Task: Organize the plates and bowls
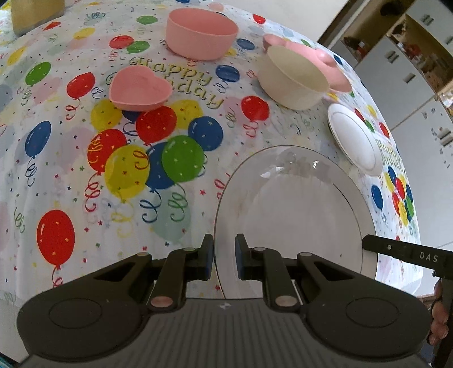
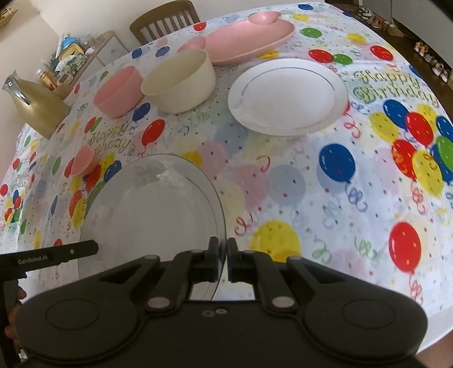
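Note:
A large white plate (image 1: 288,215) (image 2: 158,209) is held from both sides. My left gripper (image 1: 223,256) is shut on its left rim and my right gripper (image 2: 223,260) is shut on its right rim. On the balloon-print tablecloth beyond it lie a smaller white plate (image 1: 354,138) (image 2: 286,99), a cream bowl (image 1: 291,79) (image 2: 181,82), a round pink bowl (image 1: 201,34) (image 2: 119,90), a pink heart-shaped bowl (image 1: 140,87) (image 2: 83,160) and a pink eared platter (image 1: 320,59) (image 2: 249,36). All of these stand apart from both grippers.
A tan jug (image 2: 39,107) stands at the table's far left corner. A wooden chair (image 2: 167,19) is behind the far edge. White cabinets (image 1: 410,85) stand beyond the table's right side. The tablecloth (image 2: 325,198) to the right of the held plate carries only its balloon print.

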Motion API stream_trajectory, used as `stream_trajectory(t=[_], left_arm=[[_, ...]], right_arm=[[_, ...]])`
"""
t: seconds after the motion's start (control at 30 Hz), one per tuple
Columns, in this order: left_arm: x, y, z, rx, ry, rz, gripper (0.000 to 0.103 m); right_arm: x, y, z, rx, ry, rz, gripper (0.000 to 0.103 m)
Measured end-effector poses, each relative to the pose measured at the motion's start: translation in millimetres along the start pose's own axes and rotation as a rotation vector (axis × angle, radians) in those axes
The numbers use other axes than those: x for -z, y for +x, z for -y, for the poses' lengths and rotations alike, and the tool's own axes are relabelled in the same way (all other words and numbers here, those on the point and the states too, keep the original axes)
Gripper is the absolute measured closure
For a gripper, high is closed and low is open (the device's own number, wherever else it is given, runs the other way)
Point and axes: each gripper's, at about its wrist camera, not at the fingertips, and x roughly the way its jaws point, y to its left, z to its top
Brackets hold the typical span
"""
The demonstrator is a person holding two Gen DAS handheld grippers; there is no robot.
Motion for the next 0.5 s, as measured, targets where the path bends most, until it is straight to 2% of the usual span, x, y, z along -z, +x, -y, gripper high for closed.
stream_trajectory(t=[0.23, 0.37, 0.5], left_arm=[[0.3, 1.3, 2.2, -0.014, 0.022, -0.006, 0.088], [0.5, 1.4, 0.9, -0.026, 0.025, -0.010, 0.088], [0.9, -3.6, 2.9, -0.044, 0.049, 0.012, 0.088]], right_arm=[[6.1, 1.5, 0.1, 0.021, 0.012, -0.003, 0.097], [6.4, -1.2, -3.1, 0.047, -0.003, 0.011, 0.085], [6.4, -6.1, -4.0, 0.071, -0.012, 0.033, 0.084]])
